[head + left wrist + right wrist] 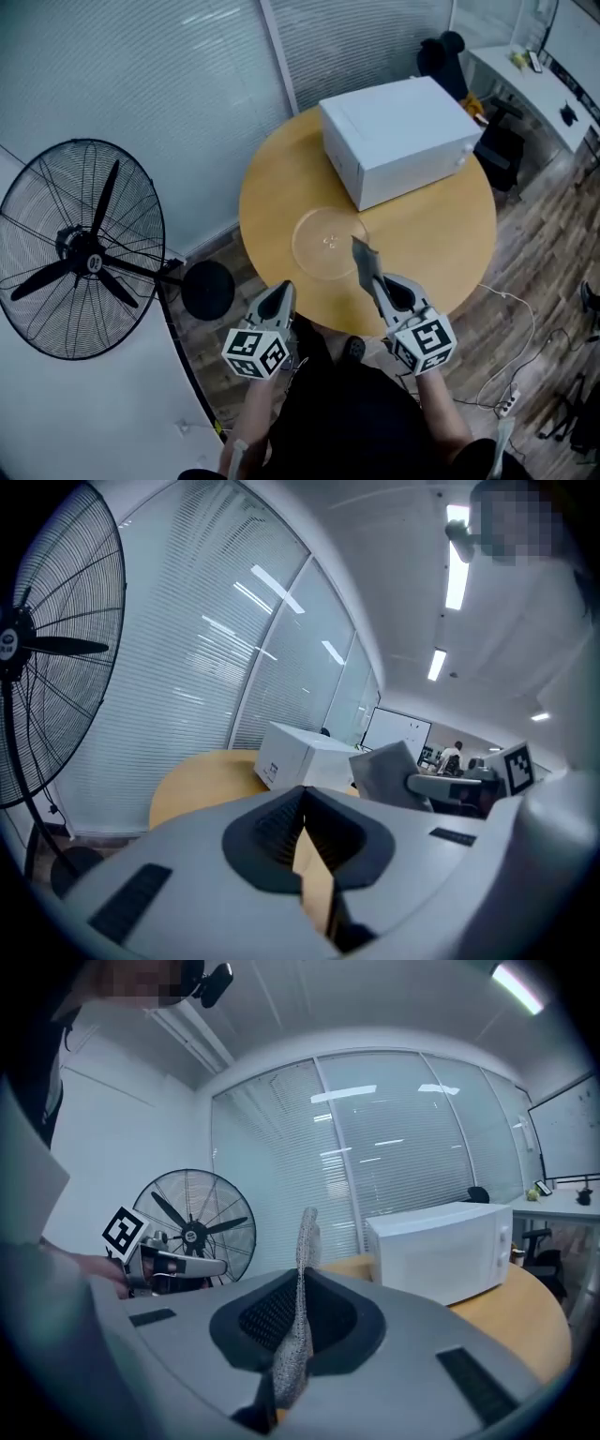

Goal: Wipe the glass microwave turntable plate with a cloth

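In the head view, a round wooden worktop [441, 234] carries a white microwave [398, 141] on its far side. The glass turntable plate [323, 246] lies flat on the wood just beside the near corner of the microwave. The right gripper [373, 277] is at the near edge of the worktop with its jaws shut on a grey cloth [360, 251]. The free end of the cloth stands up and, in this view, overlaps the near right rim of the plate. The left gripper [284, 288] is beside it, at the near left edge of the worktop, apart from the plate. A large black fan [84, 248] stands on the floor at the left.

In the left gripper view, the jaws are pressed together at the tips and nothing is between them; only the wood shows through the gap lower down. Beyond them are the microwave and the cloth, which the right gripper holds up.

In the right gripper view, the jaws are closed on the cloth, which stands upright between the pads as a thin strip. The microwave is at the right, and the fan and the left gripper are at the left
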`<state>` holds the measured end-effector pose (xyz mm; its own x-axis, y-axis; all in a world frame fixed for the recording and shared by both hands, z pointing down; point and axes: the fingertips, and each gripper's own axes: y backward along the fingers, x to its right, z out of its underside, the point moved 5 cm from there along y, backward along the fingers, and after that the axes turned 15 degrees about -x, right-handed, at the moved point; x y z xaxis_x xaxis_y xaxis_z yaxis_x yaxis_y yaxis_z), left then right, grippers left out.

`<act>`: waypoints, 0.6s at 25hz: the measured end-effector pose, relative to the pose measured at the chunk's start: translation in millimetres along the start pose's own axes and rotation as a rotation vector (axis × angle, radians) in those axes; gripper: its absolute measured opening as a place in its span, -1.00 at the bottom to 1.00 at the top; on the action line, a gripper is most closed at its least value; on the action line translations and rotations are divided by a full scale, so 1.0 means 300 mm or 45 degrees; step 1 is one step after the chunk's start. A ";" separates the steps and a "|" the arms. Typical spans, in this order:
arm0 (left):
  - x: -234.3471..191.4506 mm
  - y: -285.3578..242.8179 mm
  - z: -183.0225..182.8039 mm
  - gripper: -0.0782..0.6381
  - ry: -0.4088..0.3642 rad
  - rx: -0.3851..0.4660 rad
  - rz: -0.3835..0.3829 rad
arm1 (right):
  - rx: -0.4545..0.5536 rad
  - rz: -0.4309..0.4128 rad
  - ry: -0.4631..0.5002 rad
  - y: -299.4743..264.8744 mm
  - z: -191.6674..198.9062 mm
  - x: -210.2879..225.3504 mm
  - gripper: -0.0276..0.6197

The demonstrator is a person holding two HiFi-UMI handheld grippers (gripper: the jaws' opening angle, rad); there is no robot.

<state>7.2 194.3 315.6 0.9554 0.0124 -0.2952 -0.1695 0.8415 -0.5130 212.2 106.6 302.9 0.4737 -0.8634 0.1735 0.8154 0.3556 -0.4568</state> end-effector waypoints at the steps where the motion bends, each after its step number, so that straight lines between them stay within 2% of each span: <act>1: 0.009 0.010 -0.012 -0.79 -0.012 0.011 0.001 | 0.008 -0.014 0.005 0.005 -0.008 -0.013 -0.85; 5: 0.036 0.035 -0.035 -0.79 -0.053 0.026 0.008 | 0.016 -0.063 0.019 0.016 -0.017 -0.049 -0.86; 10: 0.052 0.040 -0.045 -0.79 -0.061 0.036 -0.004 | 0.049 -0.077 0.013 0.030 -0.023 -0.056 -0.86; 15: 0.069 0.034 -0.032 -0.79 -0.060 0.017 -0.001 | 0.030 -0.101 0.022 0.035 -0.015 -0.055 -0.87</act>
<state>22.9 197.9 296.6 0.9659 0.0373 -0.2562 -0.1661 0.8485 -0.5025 211.5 123.1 291.3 0.4015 -0.8953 0.1931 0.8580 0.2938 -0.4214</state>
